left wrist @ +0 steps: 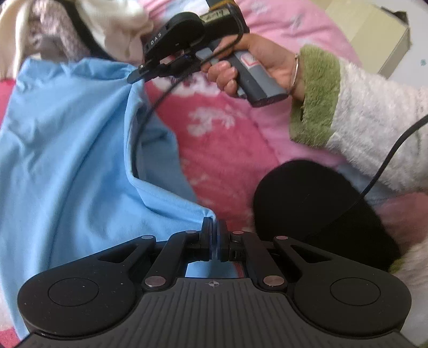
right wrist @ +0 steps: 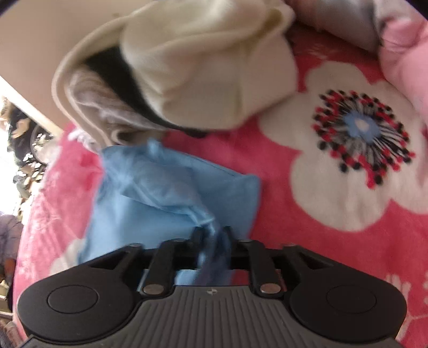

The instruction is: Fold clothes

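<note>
Left wrist view first: nearest to us, our left gripper [left wrist: 215, 235] is clenched on a corner of the light blue garment [left wrist: 67, 150], and a thin strip of blue cloth shows between its two pressed fingers. From this corner the garment spreads to the left and away over the pink flowered blanket [left wrist: 222, 150], with a long fold running up its right edge. Just to the right of the gripper lies a black round piece of cloth [left wrist: 315, 214], touching a fluffy white sleeve with a green cuff [left wrist: 315, 99]. Farther up, our right hand [left wrist: 256, 64] grips the handle of the right gripper [left wrist: 133, 76], whose tips sit at the far corner of the blue garment. Behind it we see a heap of cream and grey clothes [left wrist: 80, 24], and at the top right a cardboard box [left wrist: 374, 32].

Right wrist view: near the camera, the right gripper [right wrist: 212, 233] has its fingers a little apart, with a blurred bunch of blue cloth between them; we cannot tell if the pads press on it. The blue garment [right wrist: 149, 198] lies crumpled on the blanket [right wrist: 281, 166] just ahead. Beyond it lies the cream and grey heap [right wrist: 203, 69]. To the right, a big white flower with a dotted centre [right wrist: 361, 136] is printed on the blanket.
</note>
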The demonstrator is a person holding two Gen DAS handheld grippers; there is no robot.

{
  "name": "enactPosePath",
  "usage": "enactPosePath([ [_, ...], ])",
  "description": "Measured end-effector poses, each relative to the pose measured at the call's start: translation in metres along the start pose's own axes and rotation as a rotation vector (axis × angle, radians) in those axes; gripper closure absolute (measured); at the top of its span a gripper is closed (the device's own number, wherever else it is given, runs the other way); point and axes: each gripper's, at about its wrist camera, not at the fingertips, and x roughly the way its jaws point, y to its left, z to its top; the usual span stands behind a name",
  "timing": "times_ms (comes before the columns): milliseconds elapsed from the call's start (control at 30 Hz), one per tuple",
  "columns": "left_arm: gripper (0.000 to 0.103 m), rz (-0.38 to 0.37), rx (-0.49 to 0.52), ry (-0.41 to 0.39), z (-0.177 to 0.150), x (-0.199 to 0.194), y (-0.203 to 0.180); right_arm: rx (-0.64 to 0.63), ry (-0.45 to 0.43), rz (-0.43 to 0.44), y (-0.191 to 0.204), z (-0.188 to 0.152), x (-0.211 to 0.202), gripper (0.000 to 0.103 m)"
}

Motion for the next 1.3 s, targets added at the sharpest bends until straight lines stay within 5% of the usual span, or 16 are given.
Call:
enactPosePath([
  [267, 0.082, -0.036, 0.005, 0.004, -0.002, -0.001, -0.002, 0.057, -0.143, -0.042, -0.015, -0.002, -0.048, 0.065],
  [333, 0.078, -0.044, 0.01, -0.003, -0.002, -0.004, -0.004, 0.07, -0.243, -0.04, -0.014, -0.004, -0.077, 0.064],
  [500, 0.046, -0.035, 0.012, -0.059, -0.004, -0.021, -0.006, 0.026, -0.446, 0.002, -0.001, -0.026, -0.168, 0.064],
  [733, 0.035, 0.014, -0.053, -0.146, -0.002, -0.046, -0.001, -0.119, -0.695, -0.004, 0.029, -0.07, -0.305, 0.063],
  [833, 0.031, 0.058, -0.089, -0.194, -0.003, -0.064, 0.003, -0.225, -0.648, 0.02, 0.05, -0.086, -0.336, 0.047],
  [967, 0.023, 0.118, -0.167, -0.235, -0.009, -0.093, 0.017, -0.405, -0.427, 0.057, 0.087, -0.119, -0.312, 0.036],
  [1167, 0.023, 0.246, -0.296, -0.249, -0.036, -0.145, 0.047, -0.49, -0.052, 0.162, 0.133, -0.178, -0.177, 0.044],
  [1300, 0.027, 0.346, -0.356, -0.186, -0.054, -0.172, 0.066, -0.536, 0.092, 0.144, 0.154, -0.197, -0.101, 0.049],
])
